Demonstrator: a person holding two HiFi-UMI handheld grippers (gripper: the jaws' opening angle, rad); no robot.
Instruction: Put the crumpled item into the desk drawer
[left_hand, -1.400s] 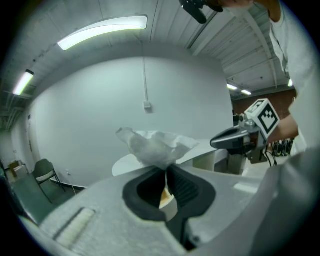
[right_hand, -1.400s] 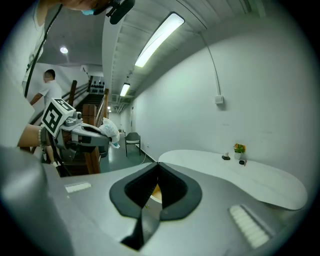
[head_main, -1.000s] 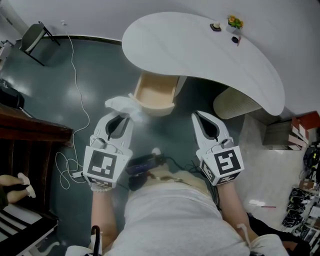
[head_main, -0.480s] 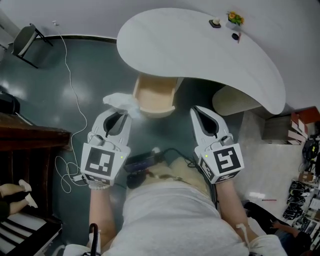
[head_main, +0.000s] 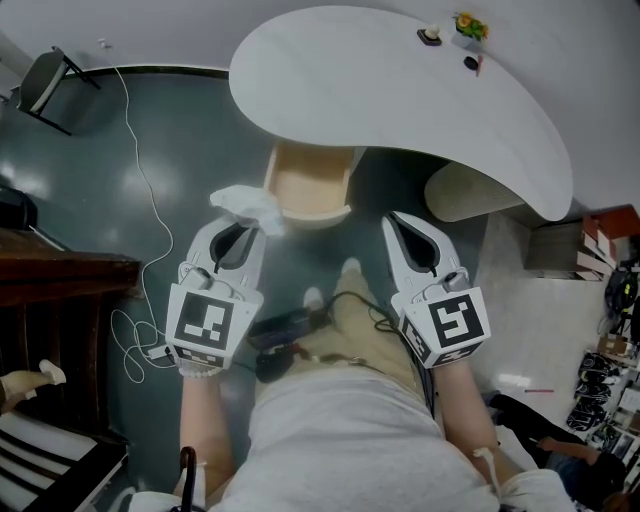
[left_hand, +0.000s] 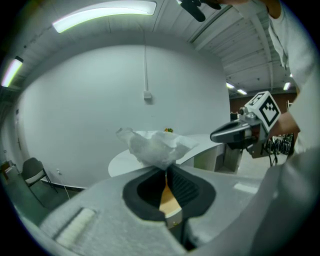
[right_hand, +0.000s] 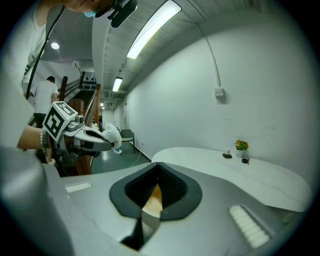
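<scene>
A crumpled white tissue (head_main: 247, 208) sticks out from the tips of my left gripper (head_main: 252, 226), which is shut on it; in the left gripper view the tissue (left_hand: 156, 146) bunches just beyond the closed tips. The open wooden drawer (head_main: 308, 186) juts from under the white curved desk (head_main: 400, 100), just ahead and right of the tissue. My right gripper (head_main: 397, 224) is shut and holds nothing, level with the left one and right of the drawer. In the right gripper view the left gripper (right_hand: 95, 143) and tissue (right_hand: 112, 134) show at the left.
Small objects and a little plant (head_main: 467, 22) sit at the desk's far end. A round beige desk base (head_main: 468, 195) stands right of the drawer. A white cable (head_main: 150, 170) runs over the dark floor; a chair (head_main: 48, 78) is at far left, dark wooden furniture (head_main: 60, 290) at left.
The view has shifted slightly and the person's leg has stepped forward between the grippers. Both grippers keep their pose, the tissue still held near the drawer.
</scene>
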